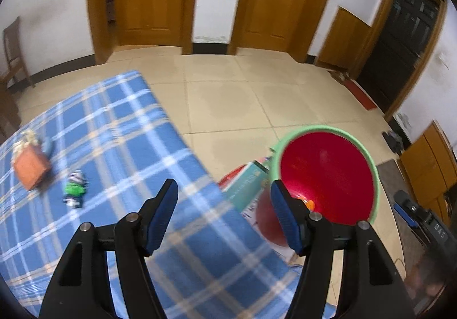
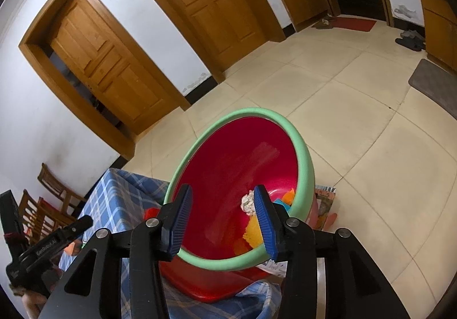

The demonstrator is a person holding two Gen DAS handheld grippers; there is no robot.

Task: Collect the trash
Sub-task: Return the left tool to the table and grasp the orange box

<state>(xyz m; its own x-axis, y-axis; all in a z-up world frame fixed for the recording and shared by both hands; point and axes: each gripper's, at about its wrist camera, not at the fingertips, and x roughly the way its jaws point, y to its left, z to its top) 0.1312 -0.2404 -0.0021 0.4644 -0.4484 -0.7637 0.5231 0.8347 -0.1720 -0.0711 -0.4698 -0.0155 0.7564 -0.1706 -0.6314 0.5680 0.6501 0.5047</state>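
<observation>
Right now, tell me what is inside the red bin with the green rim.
In the red bin, at the bottom: a crumpled whitish wad, orange and yellow pieces and a blue scrap. The right gripper, open and empty, hides part of the bottom, as does the near rim.

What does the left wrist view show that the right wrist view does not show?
Only the left wrist view shows trash waiting on the table: an orange box and a green wrapper.

Only the right wrist view shows the white crumpled wad and the yellow piece inside the bin, and a grey mat on the floor.

Both show the red bin with the green rim, the blue plaid cloth, and two wooden doors.
</observation>
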